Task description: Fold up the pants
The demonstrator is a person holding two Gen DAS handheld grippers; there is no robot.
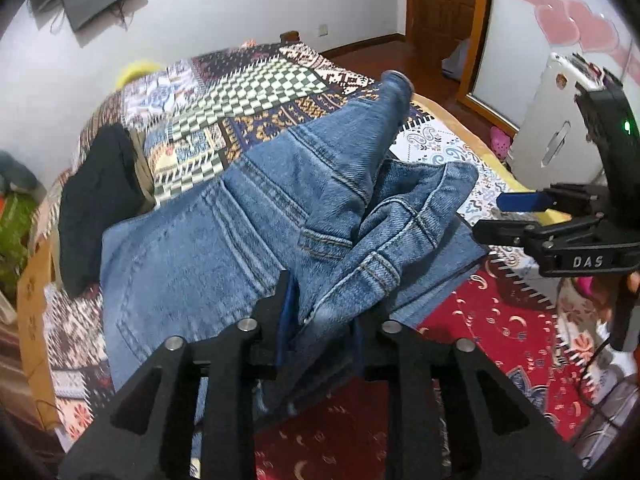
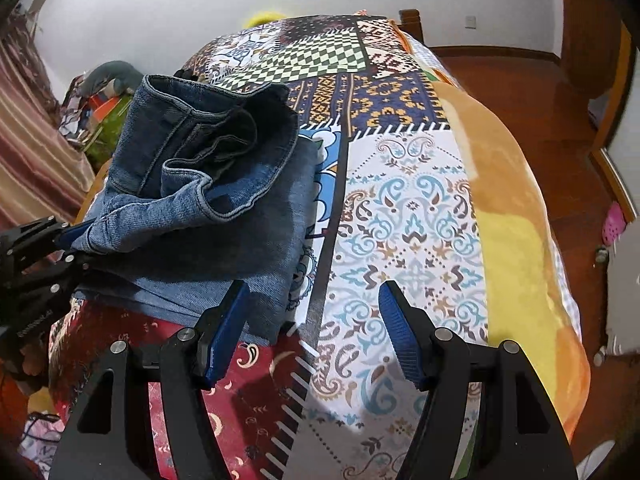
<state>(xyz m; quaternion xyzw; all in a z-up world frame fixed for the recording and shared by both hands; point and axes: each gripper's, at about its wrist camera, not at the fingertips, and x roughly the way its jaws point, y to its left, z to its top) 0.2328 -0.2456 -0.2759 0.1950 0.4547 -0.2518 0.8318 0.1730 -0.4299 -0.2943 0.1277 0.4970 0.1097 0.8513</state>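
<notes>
Blue jeans (image 1: 248,216) lie bunched on a patterned bed (image 2: 404,208). The left gripper (image 1: 320,320) pinches a denim fold at the near edge. The right gripper (image 2: 312,332) hangs wide and empty just right of them.

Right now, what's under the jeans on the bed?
The jeans lie on a patchwork bedspread; its red patch and white paisley patch show at their edges. Whatever lies directly beneath the denim is covered. The left tongs grip a fold.

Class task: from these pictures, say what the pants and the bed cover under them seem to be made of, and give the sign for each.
Pants: blue denim, probably cotton; twill weave, faded patches and tan double stitching along the seams. Bed cover: looks like soft printed fleece or plush; matte, slightly fuzzy surface with patchwork-style prints. The exact fibre cannot be told.
</notes>
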